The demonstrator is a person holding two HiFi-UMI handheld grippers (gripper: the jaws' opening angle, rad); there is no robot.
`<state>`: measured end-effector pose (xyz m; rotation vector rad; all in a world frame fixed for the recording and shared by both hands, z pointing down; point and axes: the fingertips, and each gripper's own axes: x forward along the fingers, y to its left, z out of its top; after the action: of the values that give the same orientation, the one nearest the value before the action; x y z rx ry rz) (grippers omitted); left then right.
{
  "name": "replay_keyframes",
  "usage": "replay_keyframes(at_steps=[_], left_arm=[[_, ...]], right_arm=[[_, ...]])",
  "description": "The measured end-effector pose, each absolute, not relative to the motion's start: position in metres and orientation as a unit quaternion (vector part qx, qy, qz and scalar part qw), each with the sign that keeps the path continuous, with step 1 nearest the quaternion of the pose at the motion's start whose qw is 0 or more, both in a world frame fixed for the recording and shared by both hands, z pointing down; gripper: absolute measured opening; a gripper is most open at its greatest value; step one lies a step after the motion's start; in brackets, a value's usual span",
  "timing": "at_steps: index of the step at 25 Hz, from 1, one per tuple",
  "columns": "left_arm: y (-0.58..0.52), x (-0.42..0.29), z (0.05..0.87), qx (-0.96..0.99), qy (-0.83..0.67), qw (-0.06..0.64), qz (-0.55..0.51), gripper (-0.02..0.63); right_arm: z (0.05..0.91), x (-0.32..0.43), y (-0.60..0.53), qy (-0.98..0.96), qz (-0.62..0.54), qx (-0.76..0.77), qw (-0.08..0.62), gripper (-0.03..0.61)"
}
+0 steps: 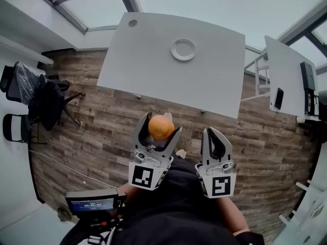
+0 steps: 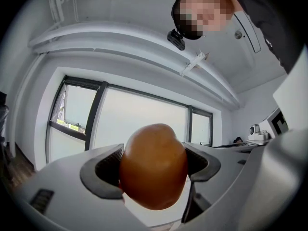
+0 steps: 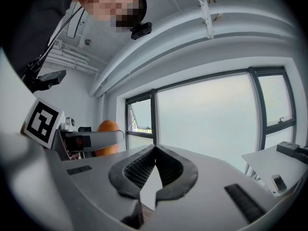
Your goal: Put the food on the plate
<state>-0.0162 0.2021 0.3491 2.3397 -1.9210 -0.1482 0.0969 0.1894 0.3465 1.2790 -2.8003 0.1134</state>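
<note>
An orange-brown round food item (image 1: 161,127) sits clamped between the jaws of my left gripper (image 1: 156,130), held over the wooden floor well short of the table. It fills the left gripper view as a smooth orange lump (image 2: 153,171) between the two dark pads. A white round plate (image 1: 183,49) lies near the far middle of the white table (image 1: 153,60). My right gripper (image 1: 215,142) hangs beside the left one, its jaws closed together with nothing between them (image 3: 155,170). The food also shows at left in the right gripper view (image 3: 107,137).
Dark office chairs (image 1: 36,98) stand at the left over the wooden plank floor (image 1: 102,137). A second white table (image 1: 291,80) with dark devices is at the right. A small screen device (image 1: 92,204) sits low at my left side.
</note>
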Motion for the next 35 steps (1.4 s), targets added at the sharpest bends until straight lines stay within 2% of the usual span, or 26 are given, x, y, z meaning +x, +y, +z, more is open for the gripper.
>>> replay_keyframes(at_steps=[6,22,35], left_arm=[[0.163,-0.015,0.335,0.786,-0.614,0.043,-0.055,0.351],[0.062,-0.102,0.349,0.802,-0.59,0.077,-0.055,0.351],[0.035,-0.112,0.355,0.795,-0.598,0.089,-0.045,0.351]], right_arm=[[0.334,0.076,0.159,-0.914,0.03,0.403,0.027,0.006],[0.343,-0.011,0.054,-0.902,0.031,0.425,0.067,0.006],[0.342,-0.024,0.029,-0.909,0.028,0.411,0.067,0.006]])
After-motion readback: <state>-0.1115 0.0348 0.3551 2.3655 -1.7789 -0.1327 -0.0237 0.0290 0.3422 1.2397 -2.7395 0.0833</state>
